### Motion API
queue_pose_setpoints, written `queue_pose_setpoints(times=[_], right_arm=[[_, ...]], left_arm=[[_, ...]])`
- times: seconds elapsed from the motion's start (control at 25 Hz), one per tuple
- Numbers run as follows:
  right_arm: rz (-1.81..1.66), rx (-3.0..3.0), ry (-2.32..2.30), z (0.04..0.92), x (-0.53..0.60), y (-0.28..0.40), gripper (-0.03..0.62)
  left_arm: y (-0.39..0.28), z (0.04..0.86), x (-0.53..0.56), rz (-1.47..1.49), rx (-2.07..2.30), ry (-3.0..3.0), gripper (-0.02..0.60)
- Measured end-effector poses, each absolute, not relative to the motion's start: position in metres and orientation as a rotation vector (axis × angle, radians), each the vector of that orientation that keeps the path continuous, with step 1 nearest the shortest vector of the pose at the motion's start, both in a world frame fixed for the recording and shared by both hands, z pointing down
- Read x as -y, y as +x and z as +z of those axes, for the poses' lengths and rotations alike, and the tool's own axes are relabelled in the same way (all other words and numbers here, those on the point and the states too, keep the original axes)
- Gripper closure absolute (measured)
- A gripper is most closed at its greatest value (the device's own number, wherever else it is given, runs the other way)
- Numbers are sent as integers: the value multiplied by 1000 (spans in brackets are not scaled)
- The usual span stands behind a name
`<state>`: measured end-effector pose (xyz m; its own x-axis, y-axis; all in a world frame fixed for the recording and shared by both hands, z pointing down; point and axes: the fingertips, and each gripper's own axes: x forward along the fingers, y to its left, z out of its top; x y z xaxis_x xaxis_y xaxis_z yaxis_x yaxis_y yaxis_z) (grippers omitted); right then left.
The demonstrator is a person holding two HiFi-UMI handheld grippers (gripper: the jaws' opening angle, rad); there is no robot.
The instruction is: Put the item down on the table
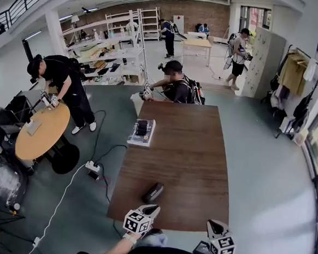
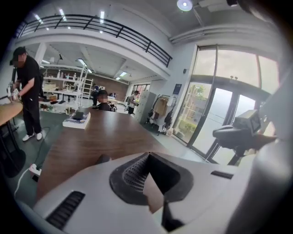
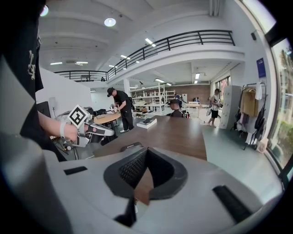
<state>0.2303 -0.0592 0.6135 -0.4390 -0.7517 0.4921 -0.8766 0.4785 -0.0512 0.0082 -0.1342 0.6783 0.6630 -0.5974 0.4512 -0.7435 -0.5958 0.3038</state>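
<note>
Both jaws were shut on nothing: my left gripper (image 1: 151, 209) and right gripper (image 1: 214, 227) at the frame's bottom. The dark case (image 1: 154, 192) lay on the table (image 1: 190, 153), lower middle. It looked light and stiff, so I'd pinch across its narrow sides.

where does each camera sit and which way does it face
Head view: on the person's head, facing steeply down on the table; left gripper, right gripper and a forearm show.
Left gripper view: on the left gripper, looking along its shut jaws across the table.
Right gripper view: likewise on the right gripper; left hand shows.
Shared: table and dark item.
</note>
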Motion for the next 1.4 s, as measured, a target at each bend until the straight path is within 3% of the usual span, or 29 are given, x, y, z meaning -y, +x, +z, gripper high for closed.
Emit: queue_pose_setpoints(times=[0.32,1.4], right_arm=[[407,2324,1369,614,13,229,605],[352,2346,1328,621,-77,213,605]], left_arm=[[47,658,54,272,773,2539,575],[60,633,-42,170,673,2623,575]])
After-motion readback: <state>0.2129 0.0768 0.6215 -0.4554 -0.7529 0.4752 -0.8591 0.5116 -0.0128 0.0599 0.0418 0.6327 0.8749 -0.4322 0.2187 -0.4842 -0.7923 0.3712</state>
